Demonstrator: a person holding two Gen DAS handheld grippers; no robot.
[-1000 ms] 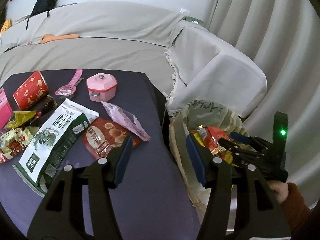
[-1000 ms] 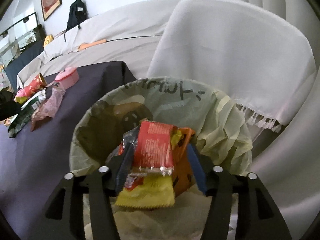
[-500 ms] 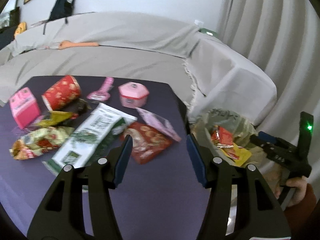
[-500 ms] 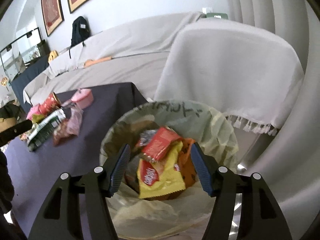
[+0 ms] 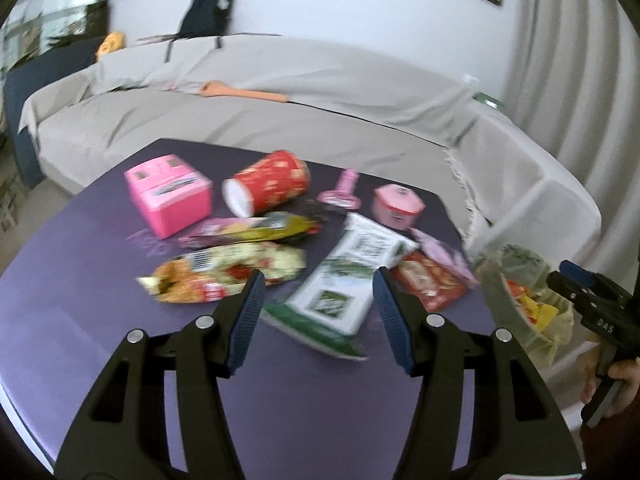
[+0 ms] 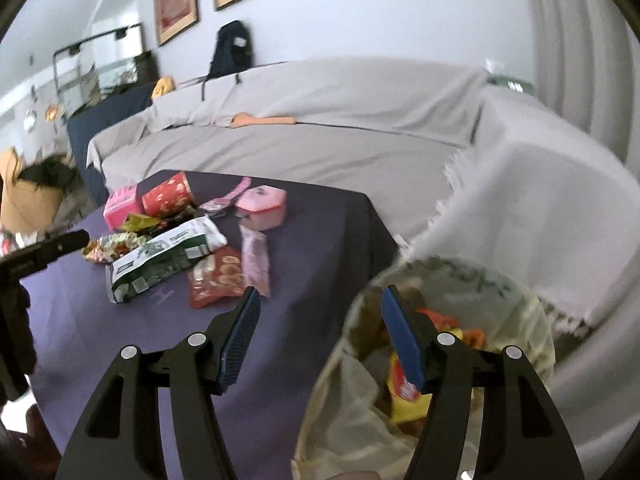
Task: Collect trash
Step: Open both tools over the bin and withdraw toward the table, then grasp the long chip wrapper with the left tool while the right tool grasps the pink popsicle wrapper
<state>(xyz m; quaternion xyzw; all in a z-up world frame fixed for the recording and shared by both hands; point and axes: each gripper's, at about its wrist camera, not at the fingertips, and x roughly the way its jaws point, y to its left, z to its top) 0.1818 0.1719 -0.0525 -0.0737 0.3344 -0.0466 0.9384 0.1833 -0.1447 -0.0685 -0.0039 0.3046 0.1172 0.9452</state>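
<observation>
Snack wrappers litter the purple table [image 5: 120, 340]: a green-white bag [image 5: 352, 276], a red pouch [image 5: 432, 280], a pink wrapper [image 5: 444, 252] and a yellow-red wrapper [image 5: 228, 272]. My left gripper [image 5: 318, 280] hovers open and empty over the table, just short of the green-white bag. My right gripper [image 6: 320, 294] is open and empty above the table's corner, beside the bag-lined trash bin [image 6: 500, 292]. Red and yellow wrappers [image 6: 404, 392] lie inside the bin. The green-white bag [image 6: 168, 256] and the red pouch [image 6: 218, 276] lie to its left.
A pink box [image 5: 170, 196], a red can [image 5: 268, 186], a pink pot [image 5: 396, 204] and a pink watch [image 5: 342, 192] sit at the table's far side. A grey-covered sofa [image 5: 280, 120] wraps around behind. The bin [image 5: 496, 268] stands off the table's right edge.
The left gripper swung left, away from the bin and toward the wrappers. The right gripper let its wrappers drop into the bin, then rose and turned left toward the table.
</observation>
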